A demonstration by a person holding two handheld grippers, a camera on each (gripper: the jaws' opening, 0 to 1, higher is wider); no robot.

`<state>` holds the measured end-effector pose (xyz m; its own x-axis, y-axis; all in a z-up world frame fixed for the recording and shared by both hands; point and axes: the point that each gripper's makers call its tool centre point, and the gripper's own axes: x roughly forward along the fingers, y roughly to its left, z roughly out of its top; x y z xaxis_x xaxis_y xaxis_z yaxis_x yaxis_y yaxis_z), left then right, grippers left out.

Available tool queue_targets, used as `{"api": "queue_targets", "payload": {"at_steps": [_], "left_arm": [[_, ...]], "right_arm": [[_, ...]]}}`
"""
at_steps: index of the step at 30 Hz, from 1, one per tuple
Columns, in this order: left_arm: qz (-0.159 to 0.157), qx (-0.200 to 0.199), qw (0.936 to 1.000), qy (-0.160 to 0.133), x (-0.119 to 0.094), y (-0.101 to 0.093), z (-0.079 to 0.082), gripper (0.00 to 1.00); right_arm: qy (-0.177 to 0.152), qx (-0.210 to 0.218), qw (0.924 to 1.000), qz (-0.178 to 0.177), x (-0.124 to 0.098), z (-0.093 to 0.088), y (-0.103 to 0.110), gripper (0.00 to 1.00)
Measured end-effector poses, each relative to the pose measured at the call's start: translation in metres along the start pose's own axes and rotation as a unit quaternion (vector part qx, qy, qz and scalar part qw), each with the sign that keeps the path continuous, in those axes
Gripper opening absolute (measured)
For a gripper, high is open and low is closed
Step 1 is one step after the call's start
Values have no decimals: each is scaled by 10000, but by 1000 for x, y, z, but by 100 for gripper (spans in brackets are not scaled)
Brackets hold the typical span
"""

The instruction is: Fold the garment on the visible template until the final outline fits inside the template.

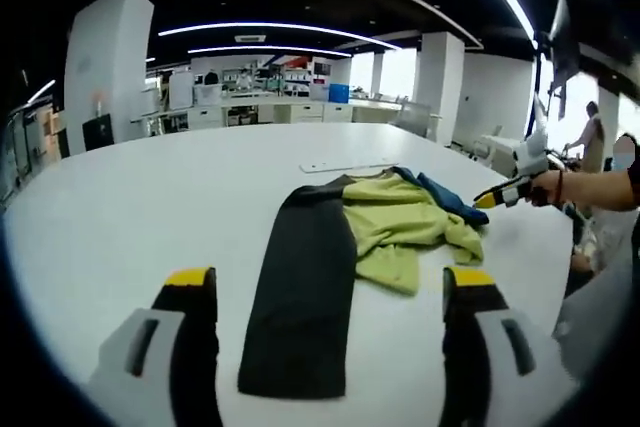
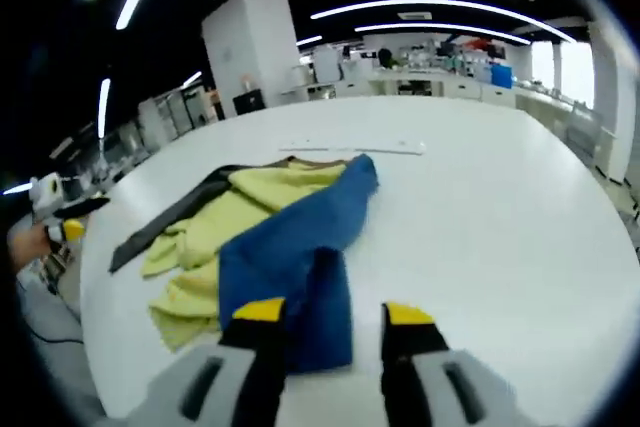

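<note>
Yellow-green and blue cloth lies rumpled on the white table, half over a flat black template that stretches out like a long dark strip. The yellow-green garment looks light and limp, the kind of knit that sags and drags rather than holds a line. The blue garment lies draped across it on the right gripper's side, so the two are tangled together. Neither would slip much on that matte tabletop, I'd guess, but both will bunch if pushed.

The left gripper hovers back from the near end of the template, jaws spread wide apart with nothing between them. The right gripper sits low at the near edge of the blue cloth; its jaws are parted, one tip over the fabric, and it does not seem to have pinched anything.

A corner or hem is the sensible place to take hold, lifting one layer clear of the other before folding.
</note>
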<state>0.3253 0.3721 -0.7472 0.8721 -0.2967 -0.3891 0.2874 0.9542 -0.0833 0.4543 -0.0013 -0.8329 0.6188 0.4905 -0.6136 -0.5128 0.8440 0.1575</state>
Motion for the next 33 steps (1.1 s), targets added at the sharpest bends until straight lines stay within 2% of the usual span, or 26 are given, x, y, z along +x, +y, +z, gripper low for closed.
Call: {"api": "queue_targets", "payload": {"at_steps": [7, 15, 19, 23, 31, 33], "left_arm": [[-43, 36, 10000, 59, -4, -5, -1, 90], [-147, 137, 9996, 185, -7, -14, -6, 90], [-163, 134, 9995, 234, -8, -16, -9, 90], [-151, 141, 9994, 261, -10, -16, -9, 89], [-127, 181, 9993, 292, -11, -15, -9, 88], [-98, 193, 9993, 292, -11, -14, -8, 87]], "right_arm": [[78, -113, 9998, 111, 13, -2, 5, 17], [103, -164, 9997, 157, 22, 0, 7, 11], [128, -249, 9996, 97, 22, 0, 7, 9], [134, -279, 9995, 60, 19, -1, 5, 0], [224, -199, 9994, -155, 3, -4, -9, 0], [202, -245, 9991, -286, 0, -1, -21, 0]]}}
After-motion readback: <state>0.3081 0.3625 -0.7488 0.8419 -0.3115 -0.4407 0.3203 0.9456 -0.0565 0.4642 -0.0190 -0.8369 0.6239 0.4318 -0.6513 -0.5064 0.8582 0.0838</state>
